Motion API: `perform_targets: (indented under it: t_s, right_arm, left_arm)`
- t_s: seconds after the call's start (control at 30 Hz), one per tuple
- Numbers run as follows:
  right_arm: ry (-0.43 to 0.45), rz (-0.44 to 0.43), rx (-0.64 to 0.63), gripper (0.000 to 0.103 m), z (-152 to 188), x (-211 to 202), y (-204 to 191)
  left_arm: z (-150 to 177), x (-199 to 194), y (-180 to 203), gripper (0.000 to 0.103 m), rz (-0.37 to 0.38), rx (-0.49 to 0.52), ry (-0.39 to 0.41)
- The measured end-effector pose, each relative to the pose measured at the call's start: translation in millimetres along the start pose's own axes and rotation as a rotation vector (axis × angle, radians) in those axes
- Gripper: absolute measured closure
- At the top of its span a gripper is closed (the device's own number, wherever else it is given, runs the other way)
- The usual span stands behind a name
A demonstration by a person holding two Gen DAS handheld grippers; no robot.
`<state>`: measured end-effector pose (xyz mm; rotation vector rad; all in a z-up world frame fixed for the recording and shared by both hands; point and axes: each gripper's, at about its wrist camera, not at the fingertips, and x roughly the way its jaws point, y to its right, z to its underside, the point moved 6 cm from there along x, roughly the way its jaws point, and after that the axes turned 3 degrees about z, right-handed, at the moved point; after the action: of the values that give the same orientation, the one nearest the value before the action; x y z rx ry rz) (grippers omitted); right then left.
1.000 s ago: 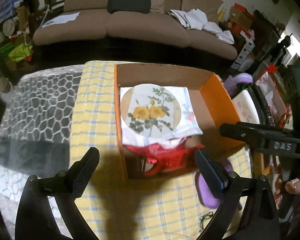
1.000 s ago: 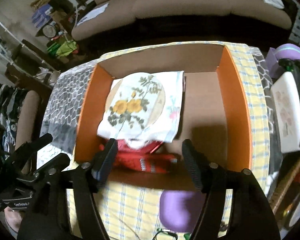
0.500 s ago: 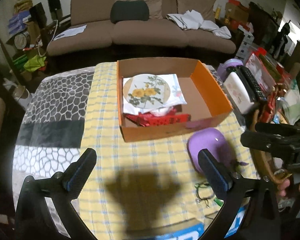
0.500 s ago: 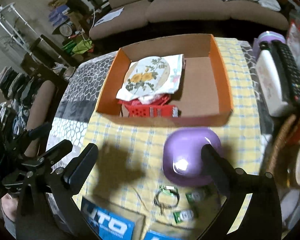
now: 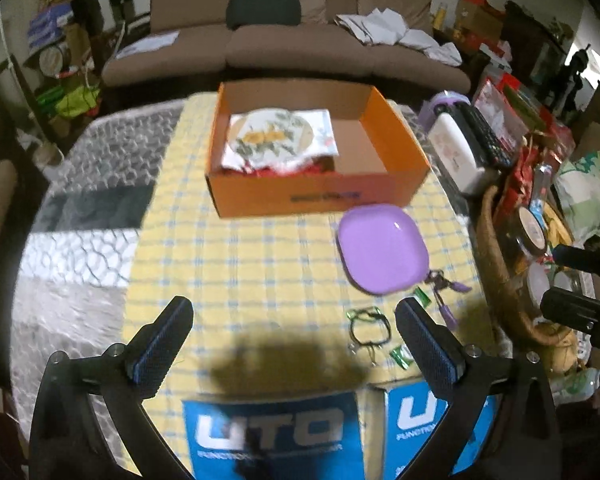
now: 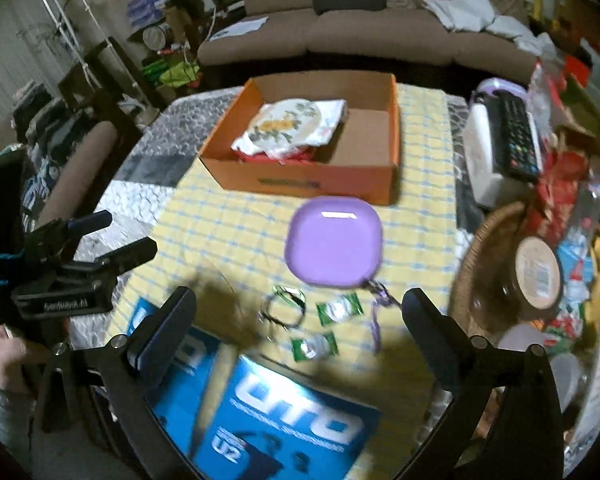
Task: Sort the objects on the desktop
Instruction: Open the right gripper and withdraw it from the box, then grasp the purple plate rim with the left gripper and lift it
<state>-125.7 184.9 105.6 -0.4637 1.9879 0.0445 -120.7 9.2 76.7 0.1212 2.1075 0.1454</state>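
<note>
An orange cardboard box [image 5: 320, 196] [image 6: 312, 178] stands at the far side of the yellow checked cloth. It holds a floral round piece on white cloth [image 5: 274, 136] [image 6: 288, 122] over something red. In front of it lies a purple square plate [image 5: 382, 248] [image 6: 334, 240]. Nearer lie a black bracelet [image 5: 370, 326] [image 6: 284, 312], green sweet wrappers [image 6: 338, 308] and a purple keychain [image 5: 444, 300] [image 6: 376, 316]. My left gripper [image 5: 296, 344] is open above the cloth with nothing in it. My right gripper [image 6: 300, 324] is open wide over the small items, holding nothing.
Two blue packages marked UTO [image 5: 276, 436] [image 6: 292, 416] lie at the near edge. A wicker basket [image 6: 496, 248] with jars, a white box with a remote [image 6: 512, 140] and clutter fill the right side. A brown sofa [image 5: 284, 52] stands behind the table.
Both grippers pulled back from the box toward the near edge and rose a little. The right jaws spread wider. The plate, small items and blue packages came into view.
</note>
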Motion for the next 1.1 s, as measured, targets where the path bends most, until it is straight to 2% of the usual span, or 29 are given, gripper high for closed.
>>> perform_targets:
  t_s: [0.17, 0.27, 0.33, 0.4, 0.47, 0.53, 0.57, 0.6, 0.77, 0.8, 0.87, 0.9, 0.93, 1.0, 1.1]
  right_arm:
    - [-0.031, 0.025, 0.025, 0.0, 19.8, 10.2, 23.0]
    - [-0.021, 0.009, 0.056, 0.0, 22.3, 17.6, 33.4]
    - [-0.019, 0.011, 0.072, 0.001, 21.7, 25.9, 40.5]
    - [-0.02, 0.026, 0.08, 0.007, 18.7, 36.0, 46.6]
    - [-0.027, 0.035, 0.097, 0.015, 14.9, 52.2, 56.2]
    - [-0.043, 0.048, 0.118, 0.03, 11.0, 74.2, 66.5]
    - [-0.051, 0.059, 0.127, 0.044, 8.8, 88.9, 71.3]
    - [-0.057, 0.06, 0.133, 0.053, 7.0, 98.5, 74.0]
    - [-0.099, 0.066, 0.155, 0.055, -0.4, 156.3, 81.7]
    - [-0.106, 0.071, 0.161, 0.058, -1.1, 164.1, 83.1]
    - [-0.124, 0.081, 0.171, 0.065, -2.2, 180.3, 86.4]
    - [-0.138, 0.079, 0.172, 0.073, -1.6, 188.0, 86.3]
    - [-0.147, 0.078, 0.169, 0.076, -1.2, 192.8, 85.4]
    - [-0.147, 0.081, 0.157, 0.085, -0.1, 199.1, 82.1]
    - [-0.138, 0.092, 0.145, 0.088, -0.7, 198.4, 79.4]
  left_arm:
    - [23.0, 14.6, 2.5, 0.0, 0.014, -0.031, -0.027]
    - [26.8, 30.0, 9.2, 0.003, 0.011, 0.007, -0.053]
    - [21.4, 41.7, 14.3, 0.008, 0.0, 0.042, -0.062]
    - [12.3, 54.4, 18.2, 0.016, -0.015, 0.068, -0.067]
    - [3.7, 74.8, 25.1, 0.028, 0.011, 0.085, -0.078]
    - [-0.2, 94.1, 31.2, 0.041, 0.034, 0.099, -0.098]
    - [-2.2, 108.4, 36.1, 0.046, 0.046, 0.112, -0.114]
    - [-3.0, 118.0, 39.6, 0.052, 0.055, 0.12, -0.12]
    - [-7.8, 166.5, 47.7, 0.054, 0.099, 0.112, -0.15]
    - [-7.9, 174.5, 49.7, 0.057, 0.11, 0.114, -0.158]
    - [-6.9, 187.8, 53.2, 0.072, 0.118, 0.125, -0.177]
    - [-6.6, 192.5, 53.5, 0.087, 0.12, 0.126, -0.186]
    - [-5.8, 196.8, 54.4, 0.092, 0.127, 0.124, -0.193]
    - [-3.0, 202.7, 56.0, 0.091, 0.142, 0.127, -0.204]
    - [-1.1, 204.6, 55.8, 0.091, 0.155, 0.132, -0.202]
